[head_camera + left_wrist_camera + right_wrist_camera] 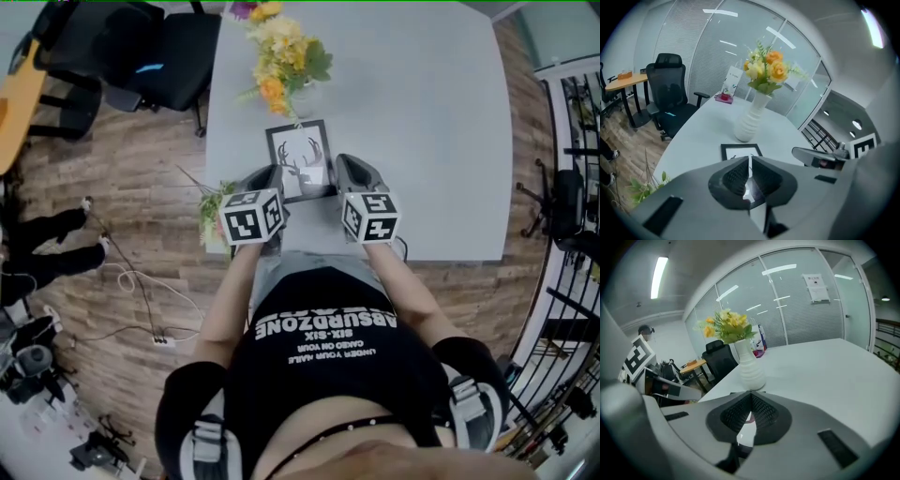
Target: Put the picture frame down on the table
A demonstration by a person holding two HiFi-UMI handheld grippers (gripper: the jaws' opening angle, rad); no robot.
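Grey table (441, 112) bears a white vase (749, 123); just before it the picture frame (300, 161) seems to lie flat, already set down. Left gripper (750, 161) and right gripper (751, 397) flank it, jaws pressed together, apparently empty.

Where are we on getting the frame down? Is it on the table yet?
Done: the black picture frame with the deer print looks to lie flat on the grey table, in front of the white ribbed vase. In hand: nothing. The left gripper and right gripper both show jaws together with nothing between them, flanking the frame's near end. Left: probably only drawing both grippers back.
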